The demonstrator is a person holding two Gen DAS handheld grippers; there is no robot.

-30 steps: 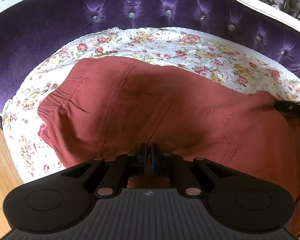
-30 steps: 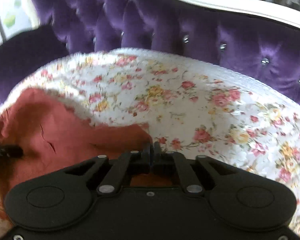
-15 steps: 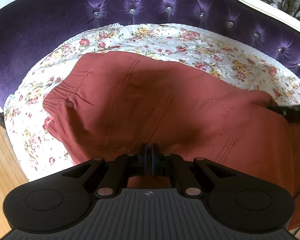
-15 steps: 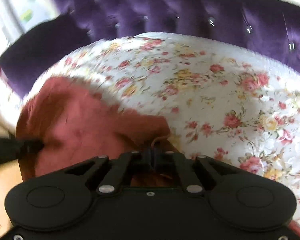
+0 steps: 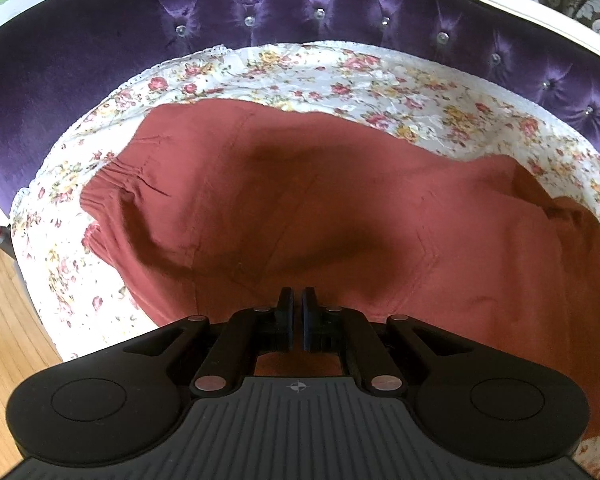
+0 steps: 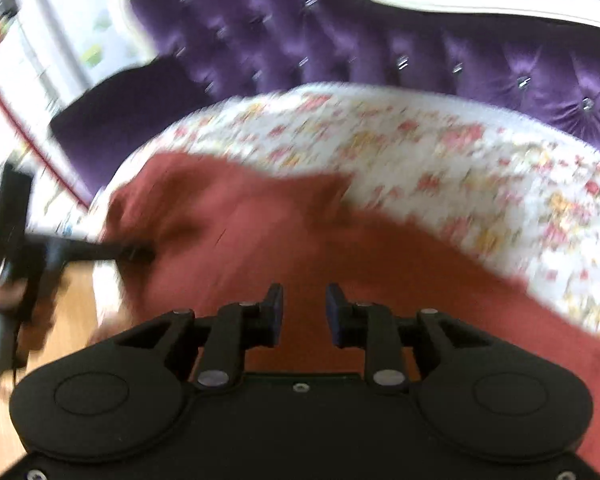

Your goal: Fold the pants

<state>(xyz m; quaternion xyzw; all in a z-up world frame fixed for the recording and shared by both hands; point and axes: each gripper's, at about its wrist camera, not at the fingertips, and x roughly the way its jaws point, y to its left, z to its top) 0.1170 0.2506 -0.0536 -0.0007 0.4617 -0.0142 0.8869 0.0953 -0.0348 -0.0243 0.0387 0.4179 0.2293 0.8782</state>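
Purple tufted velvet sofa (image 5: 308,4) with crystal buttons and a white carved frame, seat covered by a white floral cloth (image 5: 340,76).

Nearest in the left wrist view: left gripper (image 5: 297,312), pointing down, jaws nearly closed with only a thin slit between the pads, pinching the near edge of the rust-red pants (image 5: 300,184). Beyond it, pants spread across the floral cloth, gathered elastic waistband to the left, a shadowed hollow in the middle, fabric running off toward the right edge. Strip of wooden floor (image 5: 4,320) at lower left. Farther back, sofa backrest curving around the seat, patterned wallpaper above it.

Nearest in the blurred right wrist view: right gripper (image 6: 303,312), jaws opening, a clear gap between the pads, nothing pressed between them, red fabric lying below. Further left, left gripper (image 6: 140,254) seen from the side, tips clamped on a bunched part of the pants (image 6: 240,220), held by a hand (image 6: 0,304) at the frame edge. Beyond, floral cloth (image 6: 440,152), then purple backrest (image 6: 300,32).
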